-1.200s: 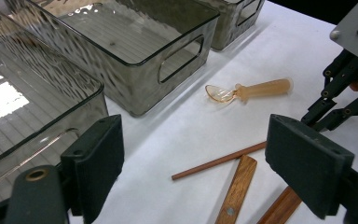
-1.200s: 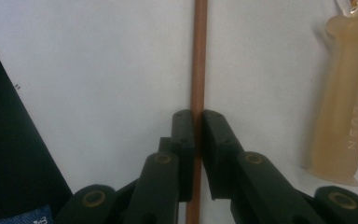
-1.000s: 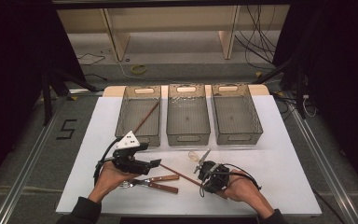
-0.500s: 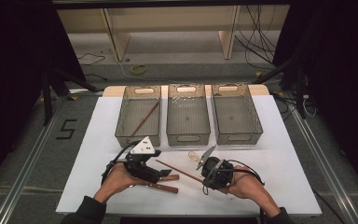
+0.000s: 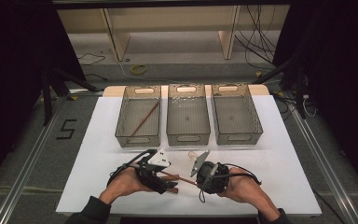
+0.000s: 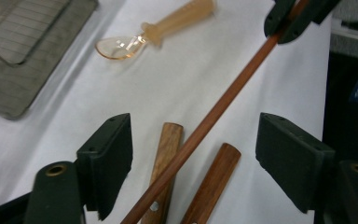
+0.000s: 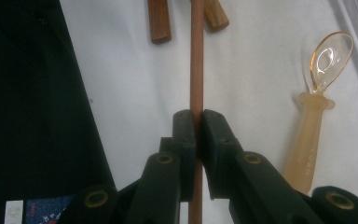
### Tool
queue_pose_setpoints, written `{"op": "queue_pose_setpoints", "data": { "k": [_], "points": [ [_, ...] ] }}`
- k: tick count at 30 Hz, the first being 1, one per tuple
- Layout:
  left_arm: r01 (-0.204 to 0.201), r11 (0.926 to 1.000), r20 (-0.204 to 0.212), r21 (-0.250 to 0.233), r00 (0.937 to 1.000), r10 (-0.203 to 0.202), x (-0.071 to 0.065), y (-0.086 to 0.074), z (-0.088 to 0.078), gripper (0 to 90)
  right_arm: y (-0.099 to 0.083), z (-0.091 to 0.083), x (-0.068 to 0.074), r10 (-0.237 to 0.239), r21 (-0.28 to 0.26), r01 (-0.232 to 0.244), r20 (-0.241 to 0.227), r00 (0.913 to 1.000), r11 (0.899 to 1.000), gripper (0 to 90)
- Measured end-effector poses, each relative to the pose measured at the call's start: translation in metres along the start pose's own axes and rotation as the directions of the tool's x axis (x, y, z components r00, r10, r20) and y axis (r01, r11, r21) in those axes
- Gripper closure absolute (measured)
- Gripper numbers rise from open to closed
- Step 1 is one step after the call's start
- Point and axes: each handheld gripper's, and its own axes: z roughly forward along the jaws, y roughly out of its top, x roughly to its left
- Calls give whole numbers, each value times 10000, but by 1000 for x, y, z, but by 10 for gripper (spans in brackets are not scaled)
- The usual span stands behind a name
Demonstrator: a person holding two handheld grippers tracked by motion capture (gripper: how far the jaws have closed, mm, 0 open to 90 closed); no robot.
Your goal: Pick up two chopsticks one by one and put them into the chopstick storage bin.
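- Two tongs meet low over the white table (image 5: 279,154), and a reddish-brown wooden stick (image 6: 223,100) runs between them.
- Right tongs (image 7: 198,122) are pressed tight on that stick, pads clamped on either side of it, with the stick running straight up the middle of the right gripper view.
- Left tongs (image 6: 193,158) stand spread, and their jaws have just been closing in a little; the stick passes slantwise through the gap, touching neither pad as far as the left gripper view shows.
- From the high view, the stick lies between the two hands near the table's front edge, held off the surface at the right tongs' end.
- Under the stick lie two wooden handles (image 6: 209,182), side by side on the table, the stick crossing over one of them.
- Just beyond them, a clear amber spoon (image 7: 318,93) rests flat on the table, bowl pointing toward the bins.
- Three grey mesh bins (image 5: 188,116) sit in a row at the back of the table; the left one (image 5: 121,123) holds another thin stick (image 5: 144,119), leaning diagonally.
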Motion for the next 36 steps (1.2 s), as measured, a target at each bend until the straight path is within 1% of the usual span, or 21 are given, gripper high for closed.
{"op": "queue_pose_setpoints", "data": {
  "k": [2, 4, 7, 8, 9, 15, 17, 19, 22, 25, 27, 28, 29, 30, 34, 35, 36],
  "points": [
    [-215, 9996, 21, 167, 9998, 214, -3, 1, 2, 298, 1, 0, 1, -124, -28, 124, 35, 9999, 9999, 846],
    [-379, 9987, -19, 349, 9993, 380, -5, 2, 4, 320, 2, 0, 3, -126, -32, 126, -16, 9999, 9999, 846],
    [-575, 9965, 17, 599, 9983, 575, -7, 2, 6, 365, 3, -1, 4, -347, -29, 347, -33, 9994, 9994, 846],
    [-609, 9961, 40, 643, 9981, 608, -8, 2, 6, 381, 3, -2, 5, -250, -18, 250, -45, 9997, 9997, 846],
    [-651, 9955, 62, 683, 9979, 648, -8, 2, 6, 395, 3, -2, 6, -383, 22, 383, -81, 9992, 9993, 846],
    [-923, 9917, 296, 892, 9955, 900, -12, 2, 9, 495, 5, -1, 9, -513, -56, 513, -104, 9986, 9987, 846],
    [-1049, 9905, 325, 884, 9942, 1024, -13, 2, 10, 539, 5, -1, 10, -592, -30, 592, -122, 9982, 9982, 846],
    [-1181, 9887, 451, 921, 9924, 1144, -14, 2, 10, 587, 5, 1, 10, -739, -47, 738, -170, 9971, 9973, 846],
    [-1265, 9878, 537, 905, 9911, 1220, -16, 2, 11, 666, 5, 1, 12, -825, 9, 826, -212, 9964, 9966, 846],
    [-1425, 9852, 707, 948, 9882, 1361, -17, 2, 10, 708, 5, 1, 13, -848, 67, 851, -281, 9960, 9964, 845],
    [-1570, 9829, 816, 967, 9854, 1493, -18, 1, 11, 723, 5, 1, 12, -1136, 106, 1140, -348, 9929, 9934, 845],
    [-1648, 9815, 851, 978, 9840, 1567, -19, 1, 11, 732, 5, 2, 13, -1111, 94, 1116, -364, 9931, 9937, 845],
    [-1756, 9792, 918, 1011, 9817, 1666, -20, 1, 11, 742, 4, 2, 12, -1336, 75, 1339, -347, 9904, 9910, 844],
    [-1765, 9789, 1058, 1025, 9805, 1657, -20, 0, 11, 750, 4, 2, 12, -1375, 79, 1378, -343, 9899, 9904, 844],
    [-1911, 9767, 1406, 977, 9742, 1766, -21, -1, 13, 788, 3, 1, 12, -1639, 162, 1646, -378, 9858, 9862, 833],
    [-1888, 9772, 1470, 967, 9738, 1736, -22, -1, 13, 798, 2, 1, 11, -1600, 99, 1603, -314, 9866, 9870, 824],
    [-1880, 9776, 1629, 945, 9717, 1711, -21, -2, 14, 810, 2, 0, 9, -1535, 78, 1538, -286, 9877, 9881, 815]
  ]
}}
